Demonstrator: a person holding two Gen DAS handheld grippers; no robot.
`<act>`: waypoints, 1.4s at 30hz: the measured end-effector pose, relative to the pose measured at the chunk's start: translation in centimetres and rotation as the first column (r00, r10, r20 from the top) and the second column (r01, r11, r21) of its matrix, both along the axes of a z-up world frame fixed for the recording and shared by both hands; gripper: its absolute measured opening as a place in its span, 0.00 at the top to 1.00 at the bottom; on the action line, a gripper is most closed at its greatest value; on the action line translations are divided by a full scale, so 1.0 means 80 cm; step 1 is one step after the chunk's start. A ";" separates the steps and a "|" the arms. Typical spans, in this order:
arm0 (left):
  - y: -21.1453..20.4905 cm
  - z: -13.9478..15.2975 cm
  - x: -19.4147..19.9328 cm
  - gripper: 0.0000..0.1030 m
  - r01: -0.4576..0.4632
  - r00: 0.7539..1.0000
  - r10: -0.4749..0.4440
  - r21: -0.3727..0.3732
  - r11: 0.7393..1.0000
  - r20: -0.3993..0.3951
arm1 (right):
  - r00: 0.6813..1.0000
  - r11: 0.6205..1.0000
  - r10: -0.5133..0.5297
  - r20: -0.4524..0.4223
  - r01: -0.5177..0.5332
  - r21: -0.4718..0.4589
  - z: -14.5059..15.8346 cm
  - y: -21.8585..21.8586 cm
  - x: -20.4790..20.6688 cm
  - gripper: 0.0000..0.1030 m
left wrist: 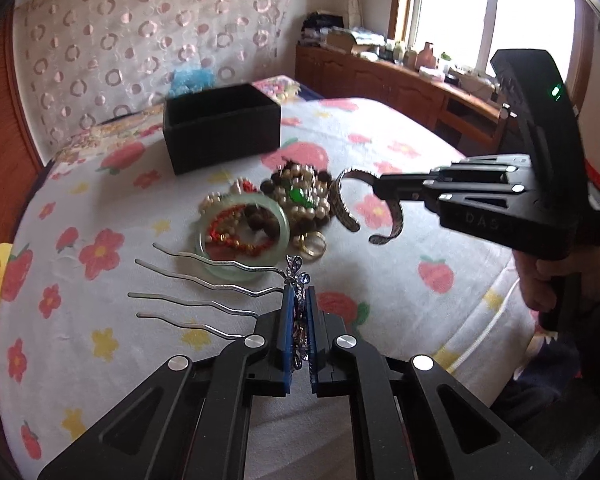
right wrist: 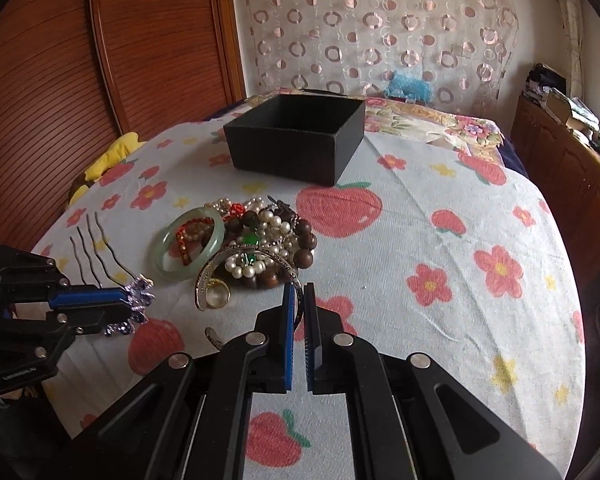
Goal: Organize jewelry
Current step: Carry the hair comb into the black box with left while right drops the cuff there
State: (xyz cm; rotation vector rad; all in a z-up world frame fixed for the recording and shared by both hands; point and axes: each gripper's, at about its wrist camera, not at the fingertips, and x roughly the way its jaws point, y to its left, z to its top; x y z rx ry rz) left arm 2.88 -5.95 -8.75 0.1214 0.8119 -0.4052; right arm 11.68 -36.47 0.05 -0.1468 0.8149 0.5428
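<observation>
Jewelry pile (right wrist: 256, 244) mostly unsorted on the bedspread (right wrist: 440, 216), black box (right wrist: 296, 136) apparently empty; left gripper (left wrist: 299, 312) clenched on hair comb (left wrist: 204, 292), right gripper (right wrist: 299, 304) on silver cuff (right wrist: 240, 256).

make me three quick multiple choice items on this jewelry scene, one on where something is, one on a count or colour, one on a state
1. Where is the black box relative to the jewelry pile?
A. farther along the bed
B. under the pile
C. in the left gripper

2. How many prongs does the hair comb have?
A. two
B. four
C. six

3. What is the right gripper doing?
A. open over the box
B. shut on the silver cuff bracelet
C. resting open on the bed

Answers:
1 A, the box stands beyond the pile.
2 B, four wavy prongs show.
3 B, its fingers pinch the cuff's band.
</observation>
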 end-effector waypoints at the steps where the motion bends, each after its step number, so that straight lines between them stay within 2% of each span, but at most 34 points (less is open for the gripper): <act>1: 0.001 0.005 -0.001 0.95 -0.002 1.000 0.002 -0.005 1.000 0.010 | 1.000 1.000 0.000 0.004 0.000 0.002 0.002 0.000 0.001 0.95; 10: 0.020 0.038 0.027 0.95 -0.041 0.997 0.043 -0.027 0.999 0.071 | 0.998 1.000 0.009 0.066 -0.009 -0.005 0.032 0.010 0.031 0.95; 28: 0.048 0.088 0.131 0.95 -0.112 0.982 0.122 -0.080 0.991 0.146 | 0.989 0.998 0.054 0.140 -0.050 -0.030 0.068 0.055 0.180 0.95; 35: 0.050 0.100 0.183 0.95 -0.130 0.979 0.138 -0.066 0.989 0.148 | 0.989 0.995 0.100 0.106 -0.096 -0.041 0.051 0.084 0.229 0.95; 40: 0.043 0.092 0.217 0.95 -0.121 0.983 0.128 -0.057 0.991 0.130 | 0.983 0.982 0.175 0.061 -0.170 -0.083 0.032 0.100 0.244 0.94; 42: 0.039 0.086 0.228 0.95 -0.114 0.985 0.120 -0.054 0.992 0.124 | 0.980 0.978 0.196 0.040 -0.192 -0.086 0.027 0.100 0.247 0.91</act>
